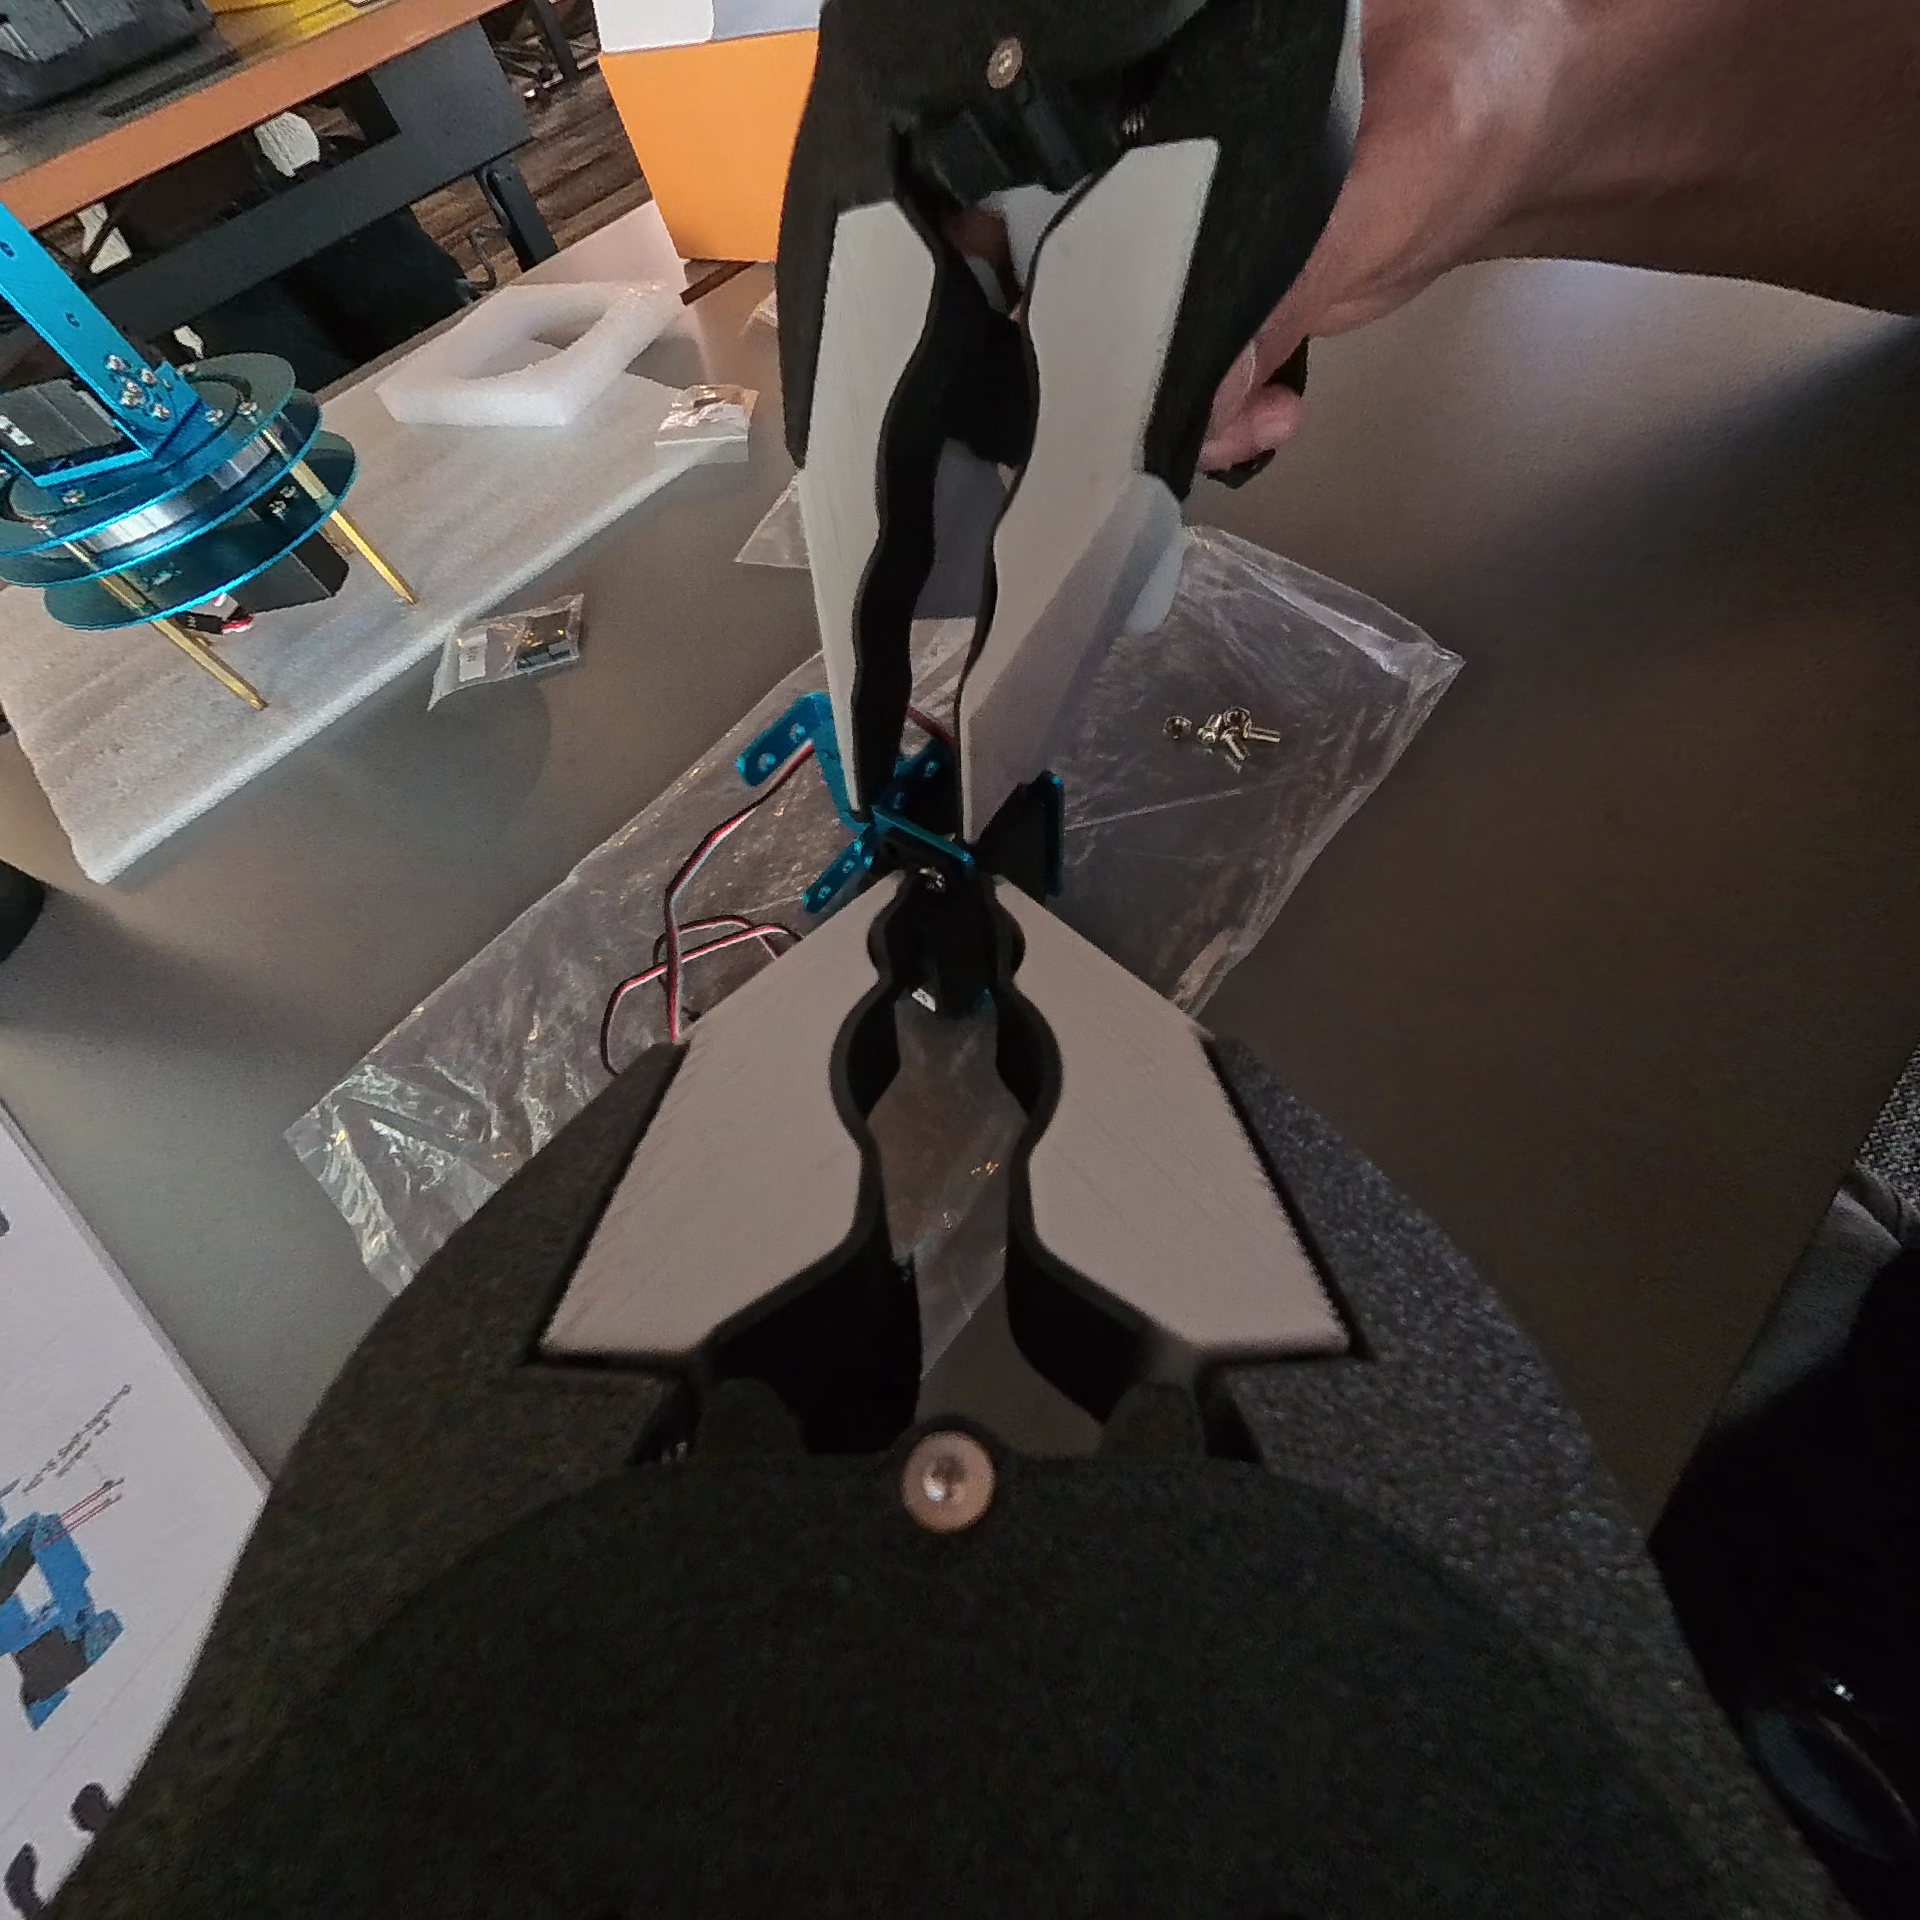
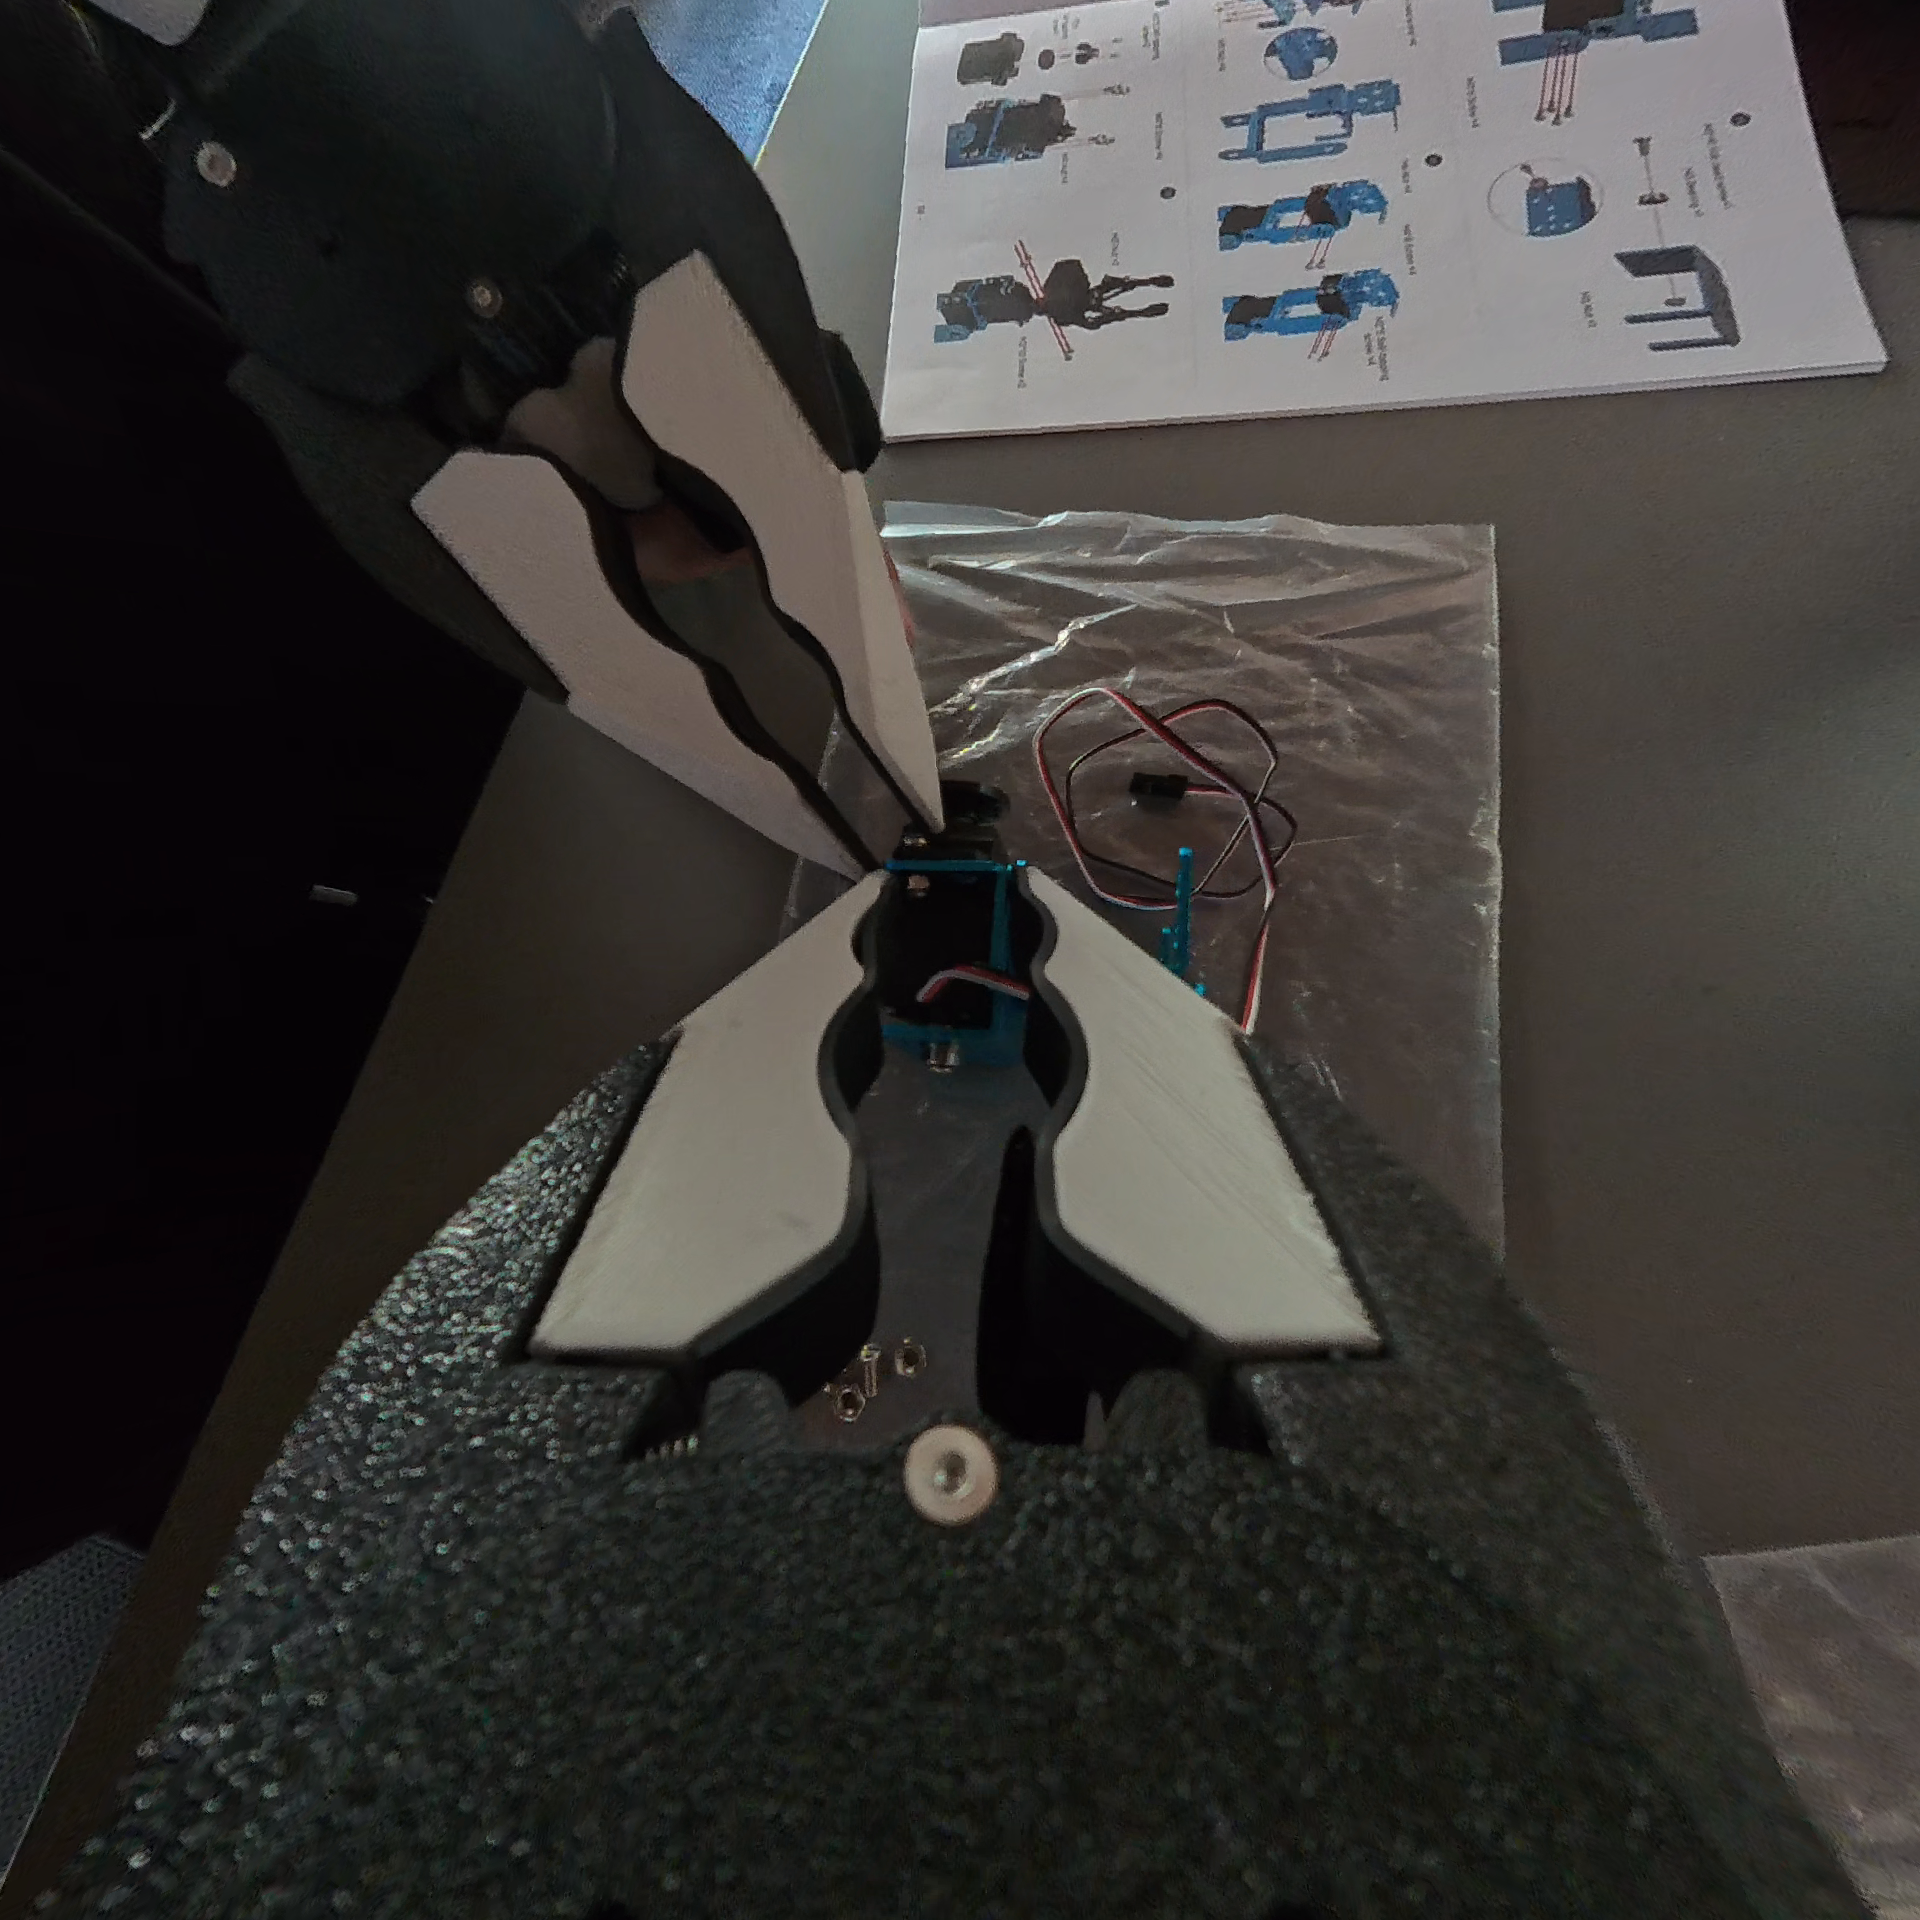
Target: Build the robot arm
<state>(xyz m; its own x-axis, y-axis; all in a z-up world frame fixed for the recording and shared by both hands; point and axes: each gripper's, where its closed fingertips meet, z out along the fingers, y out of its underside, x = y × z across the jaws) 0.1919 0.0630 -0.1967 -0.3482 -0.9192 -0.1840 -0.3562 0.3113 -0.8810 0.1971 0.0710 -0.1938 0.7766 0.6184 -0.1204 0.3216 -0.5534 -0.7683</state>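
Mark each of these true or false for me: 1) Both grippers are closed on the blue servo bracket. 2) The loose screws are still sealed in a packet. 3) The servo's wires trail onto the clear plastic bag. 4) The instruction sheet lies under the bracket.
1) True. The left gripper and the right gripper both pinch the blue servo bracket from opposite sides.
2) False. The loose screws lie bare on the clear plastic bag.
3) True. The wires loop across the bag.
4) False. The instruction sheet lies apart on the table, beyond the bag.
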